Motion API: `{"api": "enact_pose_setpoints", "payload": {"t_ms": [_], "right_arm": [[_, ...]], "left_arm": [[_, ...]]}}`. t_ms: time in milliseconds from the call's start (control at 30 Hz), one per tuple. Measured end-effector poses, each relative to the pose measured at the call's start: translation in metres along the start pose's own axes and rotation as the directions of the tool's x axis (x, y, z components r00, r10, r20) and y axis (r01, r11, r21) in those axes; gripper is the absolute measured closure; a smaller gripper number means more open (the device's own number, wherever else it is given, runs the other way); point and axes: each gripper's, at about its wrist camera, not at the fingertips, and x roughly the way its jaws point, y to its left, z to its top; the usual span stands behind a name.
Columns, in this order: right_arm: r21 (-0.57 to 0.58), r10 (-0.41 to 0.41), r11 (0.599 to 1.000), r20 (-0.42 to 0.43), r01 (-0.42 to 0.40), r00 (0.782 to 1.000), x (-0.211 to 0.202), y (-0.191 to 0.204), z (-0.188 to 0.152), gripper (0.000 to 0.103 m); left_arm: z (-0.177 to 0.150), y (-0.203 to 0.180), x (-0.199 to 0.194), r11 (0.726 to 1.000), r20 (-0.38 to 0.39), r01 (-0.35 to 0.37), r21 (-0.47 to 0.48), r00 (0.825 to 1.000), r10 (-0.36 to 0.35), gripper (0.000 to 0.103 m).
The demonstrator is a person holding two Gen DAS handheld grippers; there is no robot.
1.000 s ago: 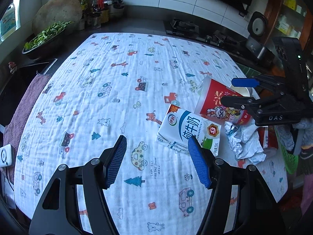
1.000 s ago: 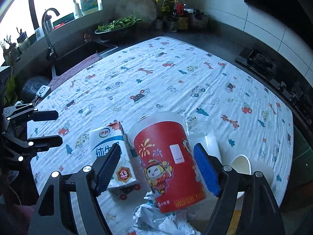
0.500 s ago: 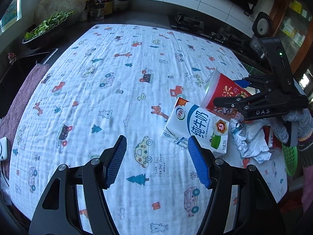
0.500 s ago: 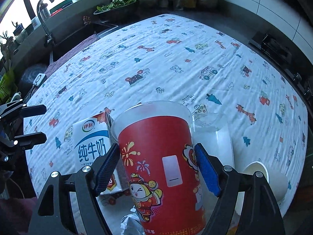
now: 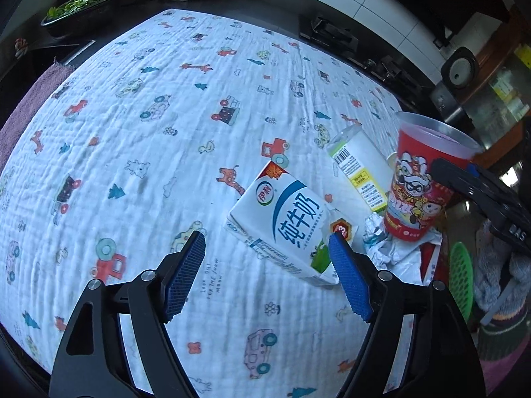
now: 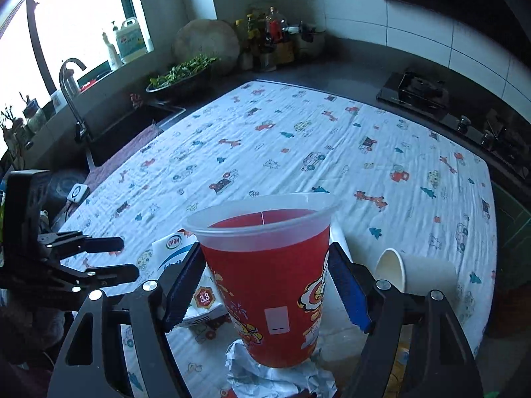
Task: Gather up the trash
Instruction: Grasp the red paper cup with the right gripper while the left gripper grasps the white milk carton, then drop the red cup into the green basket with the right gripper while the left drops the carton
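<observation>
Kitchen counter, dark, runs along white tiled walls, with a sink and tap (image 6: 71, 76) under a window, one gas hob (image 6: 419, 91), a bowl of greens (image 6: 181, 74) and a cluster of bottles in the corner. One large white cloth (image 5: 166, 132), printed with small cars, trees and animals, covers the work surface.

Five pieces of trash sit together at the cloth's near edge. One red cup (image 6: 275, 285) with a clear rim stands upright on one crumpled paper wad (image 6: 275, 379). One milk carton (image 5: 285, 224) lies flat just beside the cup. One clear bottle with a barcode label (image 5: 360, 172) lies behind the carton. One white paper cup (image 6: 413, 277) lies on its side near the red cup.

Right gripper (image 6: 267, 285) clamps the red cup, a blue pad pressed on each side. Left gripper (image 5: 267, 272) is spread wide, holding nothing, its pads either side of the carton's near end; whether they touch it cannot be told.
</observation>
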Motion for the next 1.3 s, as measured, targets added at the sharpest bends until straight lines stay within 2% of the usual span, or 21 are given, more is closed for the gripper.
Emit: {"api": "enact_pose_setpoints", "payload": {"t_ms": [167,333,533,700,933,1133,1300], "right_arm": [[0.057,-0.02,0.998,0.09,0.015,0.996,-0.049,-0.007,-0.017,0.031],[0.077,-0.048,0.996,0.148,0.036,0.988,-0.091,-0.011,-0.042,0.031],[0.116,-0.085,0.991,0.179,0.065,0.98,-0.123,-0.021,-0.073,0.031],[0.16,-0.109,0.984,0.192,0.078,0.975,-0.138,-0.031,-0.094,0.031],[0.227,-0.158,0.967,0.191,0.113,0.969,-0.153,-0.047,-0.121,0.031],[0.286,-0.198,0.948,0.184,0.141,0.963,-0.168,-0.059,-0.141,0.031],[0.324,-0.229,0.932,0.174,0.164,0.958,-0.178,-0.067,-0.159,0.031]], "left_arm": [[0.006,-0.013,0.018,0.995,-0.032,0.019,-0.095,0.999,-0.022,0.025],[0.015,-0.019,0.034,0.985,-0.033,-0.031,-0.171,0.999,0.026,0.022],[0.019,-0.024,0.046,0.967,-0.039,-0.11,-0.231,0.994,0.104,0.02],[0.022,-0.034,0.054,0.957,-0.022,-0.181,-0.227,0.983,0.181,0.017],[0.026,-0.044,0.066,0.931,-0.034,-0.299,-0.209,0.954,0.299,0.016],[0.019,-0.048,0.075,0.921,-0.068,-0.33,-0.207,0.944,0.323,0.016],[0.015,-0.046,0.084,0.917,-0.103,-0.325,-0.231,0.946,0.309,0.017]]}}
